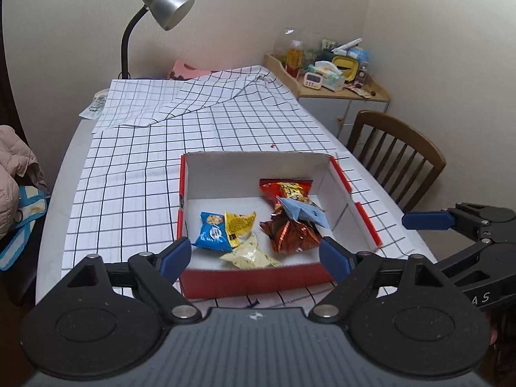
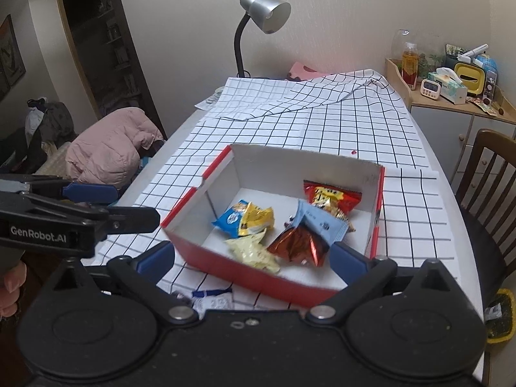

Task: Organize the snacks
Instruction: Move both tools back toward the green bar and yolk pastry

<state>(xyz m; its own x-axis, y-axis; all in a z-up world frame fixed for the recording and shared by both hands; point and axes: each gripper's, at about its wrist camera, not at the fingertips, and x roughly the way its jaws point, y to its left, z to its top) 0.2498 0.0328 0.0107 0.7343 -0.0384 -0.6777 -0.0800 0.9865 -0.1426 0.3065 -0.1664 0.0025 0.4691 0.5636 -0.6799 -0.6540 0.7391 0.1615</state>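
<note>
Checked tablecloth (image 1: 135, 174); red box (image 1: 258, 279) holds snack packets (image 1: 211, 230), overlapping, labels unreadable; left gripper (image 1: 254, 256), right gripper (image 2: 251, 258) fingers spread, empty.

Snacks (image 1: 254, 225) in box (image 1: 258, 279) on table (image 1: 58, 219)

My left gripper (image 1: 254, 256) fills the bottom of the frame with its blue-tipped jaws spread wide and nothing between them, poised over the near wall of the red box (image 1: 258, 280) at lower centre. Inside the box lie a blue packet (image 1: 211, 230), a yellow packet (image 1: 238, 224), a pale packet (image 1: 250, 254), a dark red foil packet (image 1: 292, 235), a light blue packet (image 1: 304, 213) and an orange-red bag (image 1: 288, 190). My right gripper (image 1: 429, 221) juts in at the right edge over the checked cloth (image 1: 135, 174), and a silver lamp (image 1: 166, 6) stands at upper left.
</note>
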